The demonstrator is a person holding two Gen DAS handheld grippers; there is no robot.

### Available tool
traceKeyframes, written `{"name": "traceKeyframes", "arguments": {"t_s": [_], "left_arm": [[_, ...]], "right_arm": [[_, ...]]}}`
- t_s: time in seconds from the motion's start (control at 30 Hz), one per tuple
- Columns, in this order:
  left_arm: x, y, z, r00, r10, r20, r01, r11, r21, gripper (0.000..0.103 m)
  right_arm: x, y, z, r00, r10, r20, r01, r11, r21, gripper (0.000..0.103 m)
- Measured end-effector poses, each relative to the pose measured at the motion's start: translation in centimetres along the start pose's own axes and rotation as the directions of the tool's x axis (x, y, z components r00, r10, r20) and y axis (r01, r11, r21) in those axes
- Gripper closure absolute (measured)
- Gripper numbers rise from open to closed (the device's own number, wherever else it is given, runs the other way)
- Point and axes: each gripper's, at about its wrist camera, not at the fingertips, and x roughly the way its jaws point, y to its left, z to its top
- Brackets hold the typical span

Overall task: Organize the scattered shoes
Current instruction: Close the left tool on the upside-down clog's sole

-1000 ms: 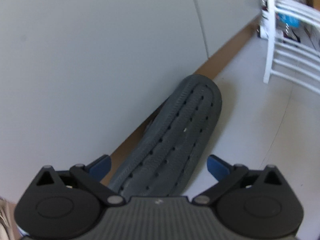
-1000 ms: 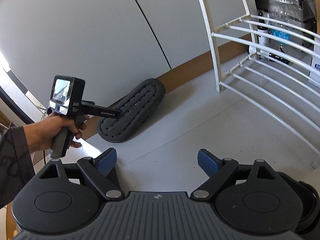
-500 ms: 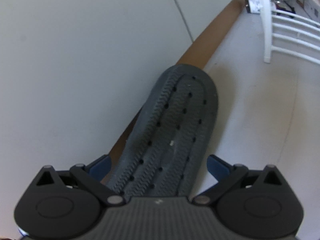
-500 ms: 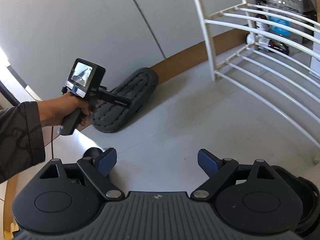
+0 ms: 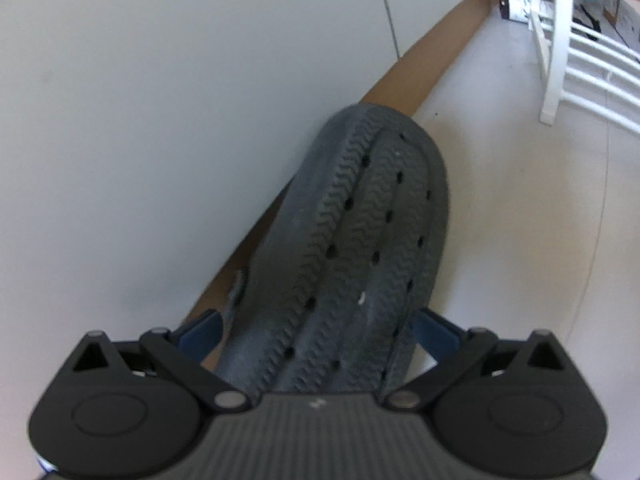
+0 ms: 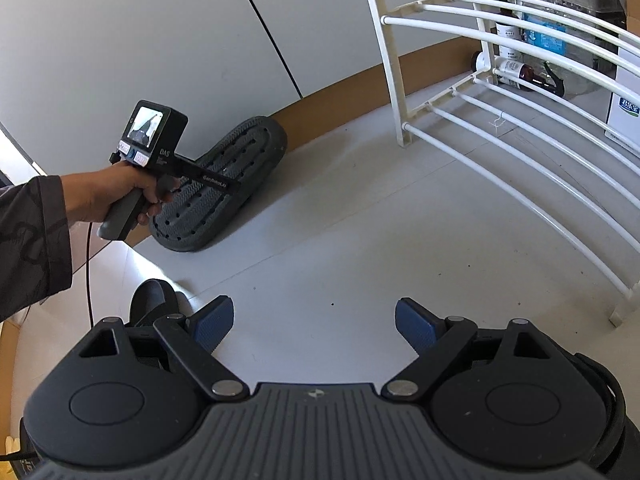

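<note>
The left gripper (image 5: pixel 316 330), jaws wide, straddles the dark grey perforated rubber slipper (image 5: pixel 352 264) propped against the wall; pads not yet pressing. Step in hand appears to be pickup: closing squarely comes next. The right gripper (image 6: pixel 314 326) hangs wide and empty.

A dark grey slipper (image 5: pixel 360 248) shows a zigzag-ribbed sole dotted with rows of small holes. The skirting board (image 5: pixel 440 40) is brown, the wall (image 5: pixel 160 100) pale grey, the shoe rack (image 6: pixel 500 128) white, the floor (image 6: pixel 360 220) light grey.

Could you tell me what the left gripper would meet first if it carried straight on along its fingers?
Most likely the grey slipper: its sole already lies between the left gripper's open fingers.
</note>
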Motion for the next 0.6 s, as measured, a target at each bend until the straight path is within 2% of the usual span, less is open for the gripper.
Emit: {"name": "traceKeyframes", "arguments": {"t_s": [0.23,0.4,0.5,0.6], "left_arm": [[0.1,-0.2,0.2,0.999,0.030,-0.035,-0.030,1.000,-0.001,0.001],[-0.9,-0.3,0.0,0.998,0.055,-0.010,-0.055,0.998,-0.005,0.012],[-1.5,-0.4,-0.3,0.999,0.036,-0.008,-0.036,0.999,0.006,0.013],[-2.6,-1.7,-0.8,1.000,-0.012,-0.023,0.013,0.998,0.063,0.013]], "right_arm": [[-0.3,0.0,-0.3,1.000,-0.002,-0.001,0.002,1.000,0.017,0.012],[-0.9,-0.1,-0.3,1.000,0.001,0.012,-0.001,1.000,0.026,0.012],[-1.1,-0.3,-0.2,1.000,-0.001,0.008,0.001,0.999,0.052,0.012],[-1.5,-0.1,0.1,1.000,0.015,0.016,-0.016,0.998,0.058,0.012]]}}
